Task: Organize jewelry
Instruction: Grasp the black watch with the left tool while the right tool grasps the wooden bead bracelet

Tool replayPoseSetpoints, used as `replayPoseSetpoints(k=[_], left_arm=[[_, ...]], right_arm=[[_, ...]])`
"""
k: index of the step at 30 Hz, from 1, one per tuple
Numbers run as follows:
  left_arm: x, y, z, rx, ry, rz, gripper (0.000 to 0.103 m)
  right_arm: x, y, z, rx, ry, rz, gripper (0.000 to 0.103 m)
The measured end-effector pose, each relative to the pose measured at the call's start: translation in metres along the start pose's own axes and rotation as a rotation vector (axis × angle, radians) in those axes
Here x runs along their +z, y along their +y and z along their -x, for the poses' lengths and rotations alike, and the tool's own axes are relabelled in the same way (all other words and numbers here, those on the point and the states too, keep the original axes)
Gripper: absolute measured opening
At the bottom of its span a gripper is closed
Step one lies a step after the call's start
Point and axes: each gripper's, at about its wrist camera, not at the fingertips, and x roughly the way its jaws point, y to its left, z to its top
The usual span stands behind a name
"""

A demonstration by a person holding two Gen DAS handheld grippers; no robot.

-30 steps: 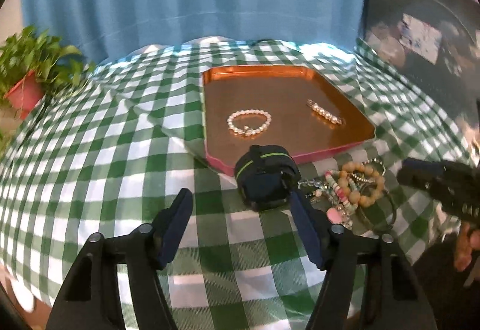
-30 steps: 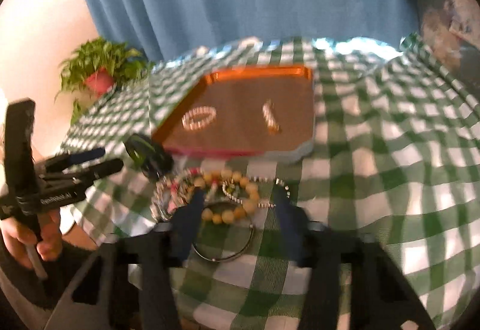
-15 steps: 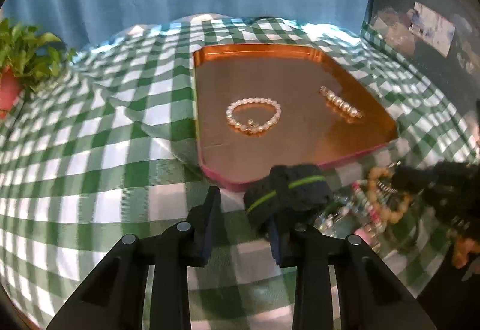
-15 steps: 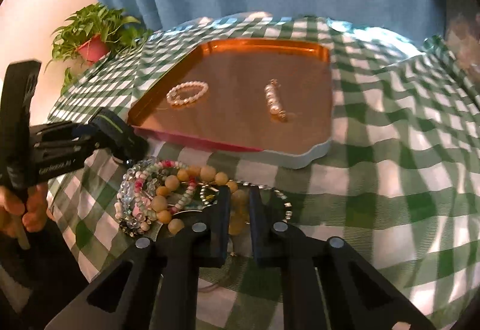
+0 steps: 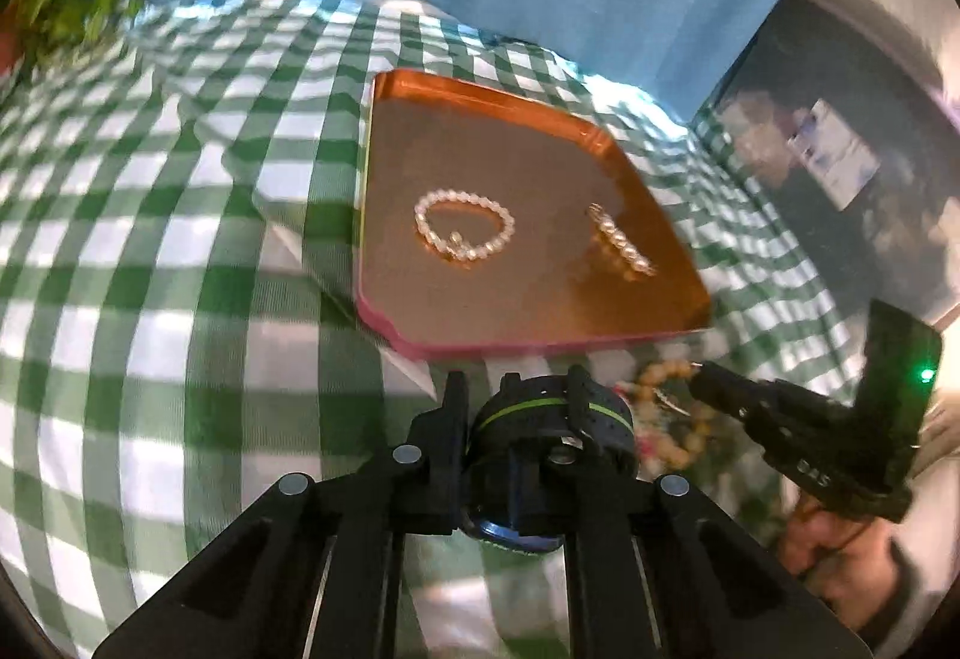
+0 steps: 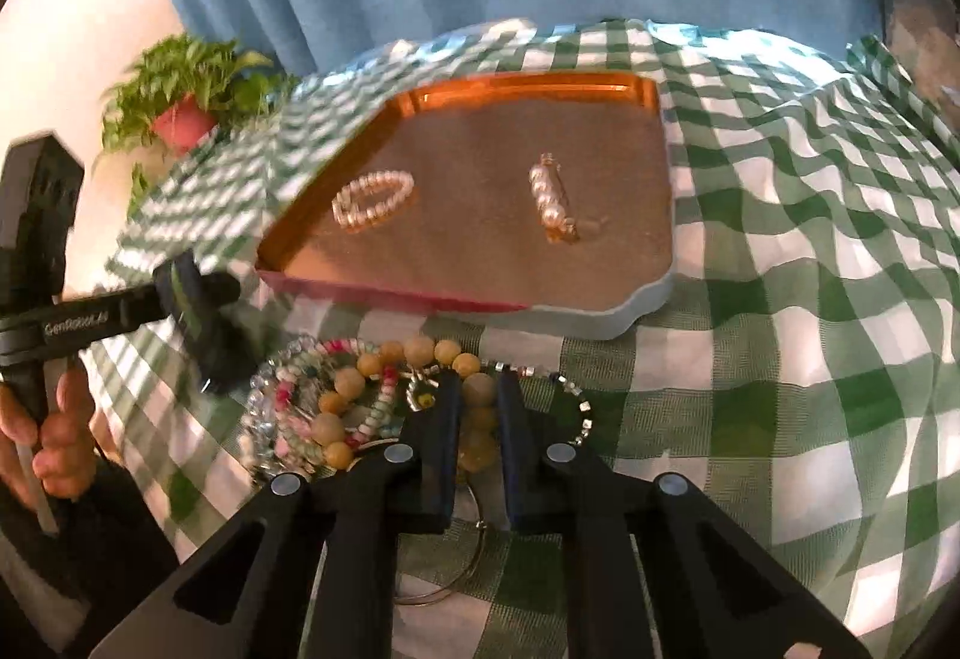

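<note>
Black with a green stripe, the watch band (image 5: pixel 555 419) sits pinched in the left tool (image 5: pixel 516 389), whose jaws have just been closing on it just short of the copper tray (image 5: pixel 480 89); a second ago they stood spread. From the right wrist, the right tool (image 6: pixel 477 401) has just been closing and now pinches the tan bead bracelet (image 6: pixel 420 350) in the tangled pile on the checked worktop (image 6: pixel 810 359), so lifting could drag neighbouring strands (image 6: pixel 288 407) along.

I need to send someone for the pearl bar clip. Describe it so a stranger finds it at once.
Start at the copper-coloured flat tray on the green-and-white checked tablecloth. Only two pieces lie in it. The pearl bar clip is the short straight row of white pearls on a gold bar, on the tray's right half in the right wrist view; its neighbour, the round white pearl bracelet, is a closed loop.
</note>
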Motion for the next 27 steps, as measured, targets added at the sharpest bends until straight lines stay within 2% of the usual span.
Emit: replayPoseSetpoints(k=[2, 5, 7, 10, 12, 15, 19, 21, 23, 24, 25, 27], left_arm=[[-0.006, 0.002, 0.006, -0.008, 0.037, 0.03, 0.011], [-0.017, 0.0, 0.016, 0.078, 0.061, 0.02, 0.011], [-0.023, 0.0, 0.021, 0.115, 0.069, 0.011, 0.011], [-0.03, 0.008, 0.021, 0.099, 0.097, 0.035, 0.011], [-0.033, 0.01, 0.011, 0.139, 0.121, 0.023, 0.011], [-0.033, 0.006, 0.001, 0.174, 0.124, 0.006, 0.012], [-0.034, 0.002, 0.002, 0.195, 0.105, 0.016, 0.015], [-0.039, 0.001, 0.005, 0.21, 0.103, 0.012, 0.023], [-0.045, -0.003, 0.009, 0.248, 0.096, -0.025, 0.056], [-0.049, -0.006, 0.013, 0.258, 0.078, -0.051, 0.063], [-0.052, -0.008, 0.016, 0.26, 0.067, -0.068, 0.067], [-0.056, -0.012, 0.02, 0.246, 0.057, -0.087, 0.067]], right_arm=[[0.0, 0.001, 0.01, 0.021, -0.034, -0.007, 0.011], [-0.003, 0.005, 0.03, 0.055, -0.074, -0.007, 0.011], [-0.007, 0.008, 0.044, 0.053, -0.096, -0.007, 0.011], [-0.017, 0.01, 0.071, 0.057, -0.145, -0.023, 0.011], [-0.022, 0.011, 0.08, 0.029, -0.166, -0.013, 0.011], [-0.027, 0.007, 0.072, -0.058, -0.131, 0.021, 0.011], [-0.034, -0.018, 0.053, -0.121, -0.052, 0.007, 0.011], [-0.035, -0.024, 0.047, -0.169, -0.03, 0.024, 0.011], [-0.038, -0.027, 0.043, -0.197, -0.012, 0.045, 0.011], [-0.038, -0.029, 0.041, -0.205, -0.001, 0.048, 0.012], [-0.039, -0.029, 0.041, -0.204, -0.001, 0.05, 0.012], [-0.039, -0.032, 0.04, -0.189, 0.008, 0.049, 0.012]])
